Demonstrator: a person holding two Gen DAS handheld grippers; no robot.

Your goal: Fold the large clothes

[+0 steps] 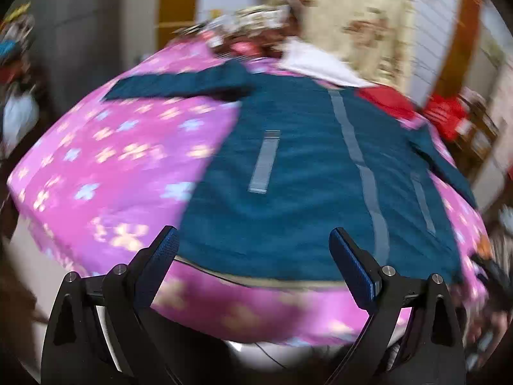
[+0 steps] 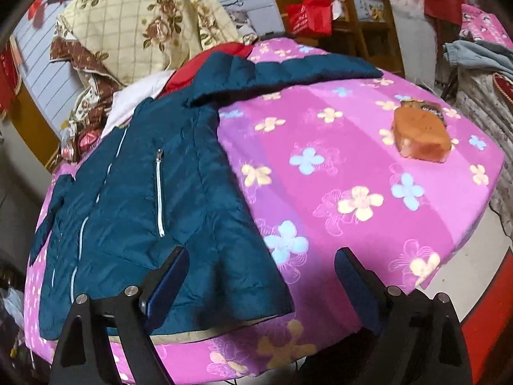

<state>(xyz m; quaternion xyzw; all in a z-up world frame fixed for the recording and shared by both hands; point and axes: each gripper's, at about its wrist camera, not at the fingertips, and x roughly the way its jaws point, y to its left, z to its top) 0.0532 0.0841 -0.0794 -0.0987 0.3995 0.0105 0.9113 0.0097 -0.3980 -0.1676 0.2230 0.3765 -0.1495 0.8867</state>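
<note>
A dark teal padded jacket [image 1: 304,173] lies spread flat, front up, on a bed with a pink flowered cover [image 1: 121,160]. Its sleeves stretch out to both sides and pale zips run down the front. My left gripper [image 1: 253,250] is open, hovering just above the jacket's bottom hem, holding nothing. The left wrist view is blurred. In the right wrist view the jacket [image 2: 144,199] lies on the left half of the bed cover [image 2: 352,176]. My right gripper [image 2: 261,266] is open and empty over the jacket's lower right corner.
A brown-orange pouch [image 2: 420,134] lies on the bed's right part. A floral quilt [image 2: 144,22], white cloth [image 2: 134,102] and red cloth [image 2: 179,80] are piled at the bed's head. A red bag [image 2: 309,16] hangs on a wooden chair [image 2: 365,19] beyond.
</note>
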